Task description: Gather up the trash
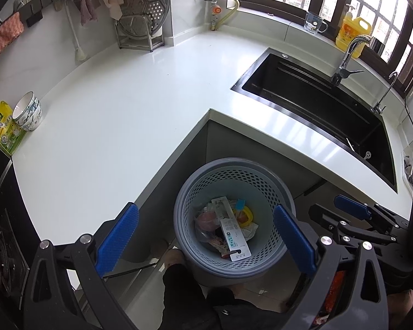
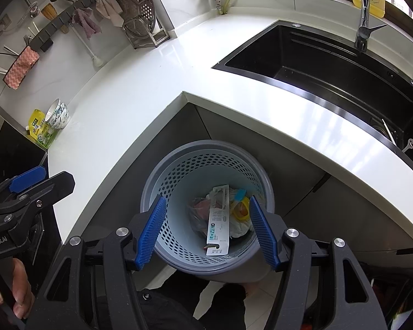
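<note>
Both tools hang above the grey perforated plastic waste basket (image 2: 206,206), which stands on the floor in the inner corner of the white L-shaped countertop (image 1: 110,115). Left gripper (image 1: 203,242): jaws wide apart, empty. Right gripper (image 2: 206,231): likewise. Inside lie a white toothpaste box (image 2: 219,225), crumpled tissue and what seems a yellow wrapper.

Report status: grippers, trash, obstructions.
Left gripper and right gripper: jaws open, empty, above the bin. Trash inside. Nothing in the way.
</note>
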Demonstrator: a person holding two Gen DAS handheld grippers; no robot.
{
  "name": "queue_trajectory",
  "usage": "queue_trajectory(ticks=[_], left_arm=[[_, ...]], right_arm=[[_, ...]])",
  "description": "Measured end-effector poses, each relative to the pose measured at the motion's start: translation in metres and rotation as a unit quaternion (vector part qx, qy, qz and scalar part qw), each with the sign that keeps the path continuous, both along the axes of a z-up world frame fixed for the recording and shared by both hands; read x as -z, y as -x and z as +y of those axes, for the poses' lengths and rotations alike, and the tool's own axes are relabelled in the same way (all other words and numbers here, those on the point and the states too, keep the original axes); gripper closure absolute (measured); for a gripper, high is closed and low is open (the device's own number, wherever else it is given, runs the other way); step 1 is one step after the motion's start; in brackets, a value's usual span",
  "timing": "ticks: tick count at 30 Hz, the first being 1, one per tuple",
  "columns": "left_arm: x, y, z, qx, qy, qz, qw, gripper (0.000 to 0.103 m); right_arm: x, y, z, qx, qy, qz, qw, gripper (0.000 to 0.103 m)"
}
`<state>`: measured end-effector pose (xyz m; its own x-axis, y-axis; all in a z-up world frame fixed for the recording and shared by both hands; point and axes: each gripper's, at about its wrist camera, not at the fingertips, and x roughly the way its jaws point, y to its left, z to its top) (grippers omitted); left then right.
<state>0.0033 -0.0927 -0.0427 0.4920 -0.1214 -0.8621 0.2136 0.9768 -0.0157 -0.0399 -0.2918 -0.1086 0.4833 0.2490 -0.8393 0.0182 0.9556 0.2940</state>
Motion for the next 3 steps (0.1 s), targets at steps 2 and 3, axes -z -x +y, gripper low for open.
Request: queue_trajectory(ticks=[2, 3], left_arm=[[0.0005, -0.0010, 0.0007, -0.001, 0.001, 0.001, 1.0000, 0.006], [0.0007, -0.0014, 0.0010, -0.001, 0.001, 0.001, 1.0000, 0.006]], right_arm=[[0.0000, 0.0000, 0.0000, 0.000, 0.000, 0.000, 1.000, 0.043], [0.0007, -0.0006, -0.0006, -0.001, 0.000, 0.000, 1.000, 0.043]])
